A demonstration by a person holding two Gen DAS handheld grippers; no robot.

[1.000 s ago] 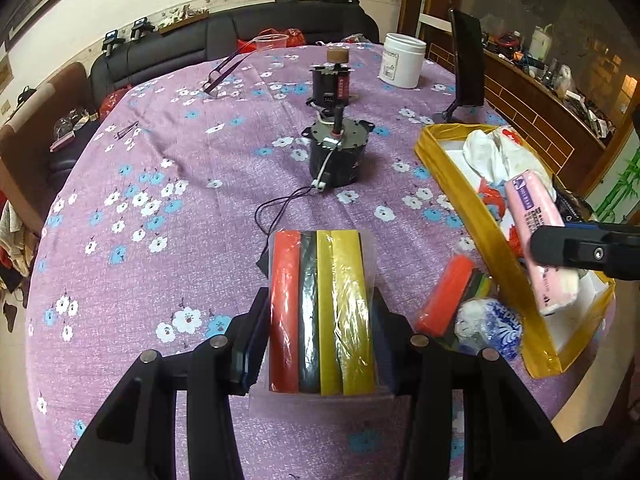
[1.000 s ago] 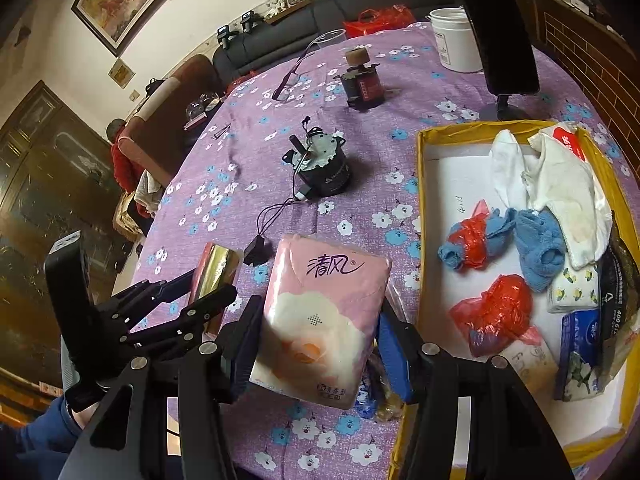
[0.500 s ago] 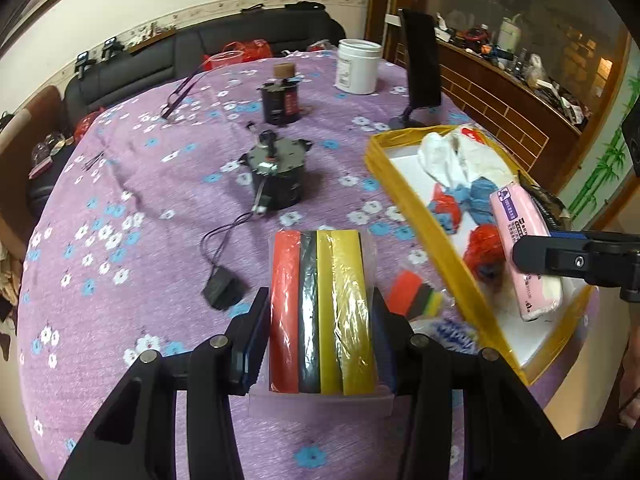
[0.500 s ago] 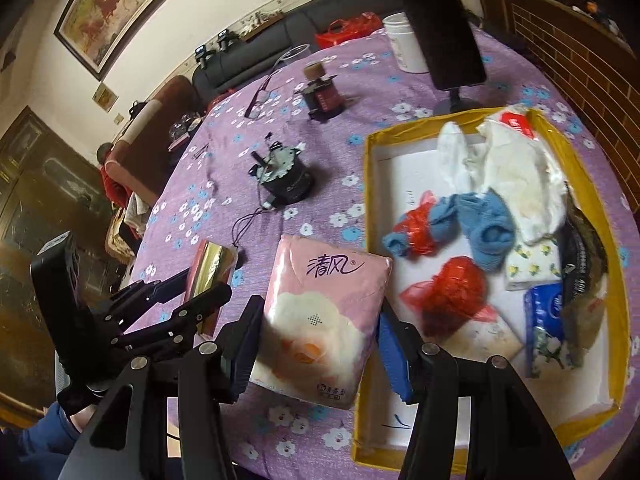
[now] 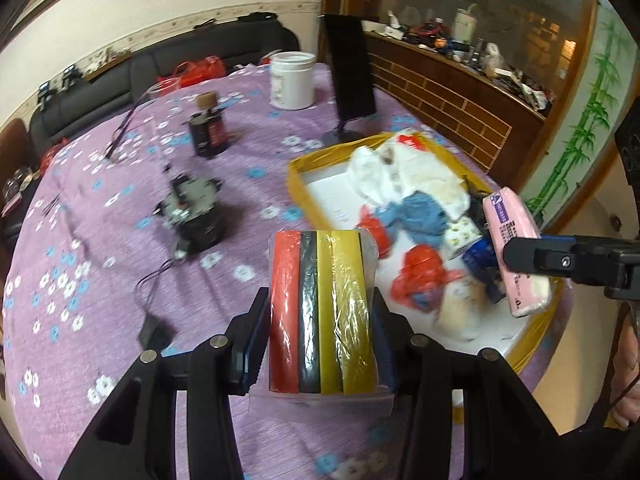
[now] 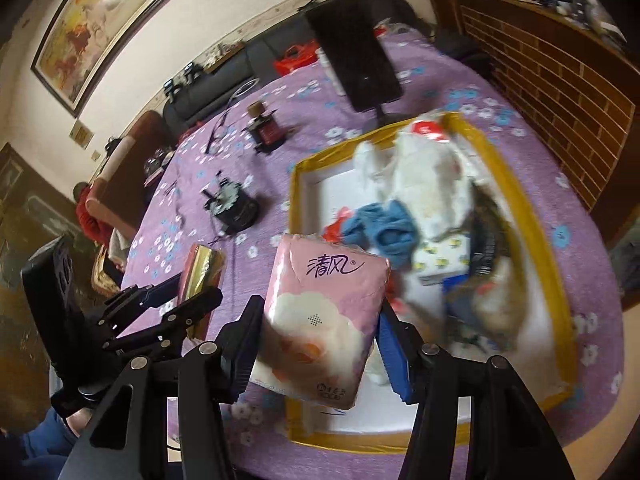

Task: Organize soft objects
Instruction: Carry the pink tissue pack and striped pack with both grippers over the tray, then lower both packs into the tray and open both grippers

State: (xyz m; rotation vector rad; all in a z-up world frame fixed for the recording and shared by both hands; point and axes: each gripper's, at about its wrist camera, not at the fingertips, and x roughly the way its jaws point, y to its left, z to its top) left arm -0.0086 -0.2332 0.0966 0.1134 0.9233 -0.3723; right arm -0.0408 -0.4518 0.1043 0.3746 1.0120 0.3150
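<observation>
Tray [image 5: 296, 170] nearer both held packs.

A: You've got the clear-wrapped pack of red, black and yellow sponge strips [image 5: 323, 312] between matt black plastic fingers [image 5: 256, 344]; its film is glossy and crinkled.

B: And your pink tissue packet [image 6: 326, 320]?

A: Soft plastic wrap, smooth with a slight sheen. The purple flowered tablecloth [image 5: 100, 248] under you looks like woven cloth, matt.

B: The yellow-rimmed tray [image 6: 532, 236]?

A: Its rim looks taped and shiny, its floor flat white and matt. In it, 1 blue fuzzy cloth bundle [image 6: 380, 228] and red crinkly plastic bags [image 5: 420, 280].
</observation>
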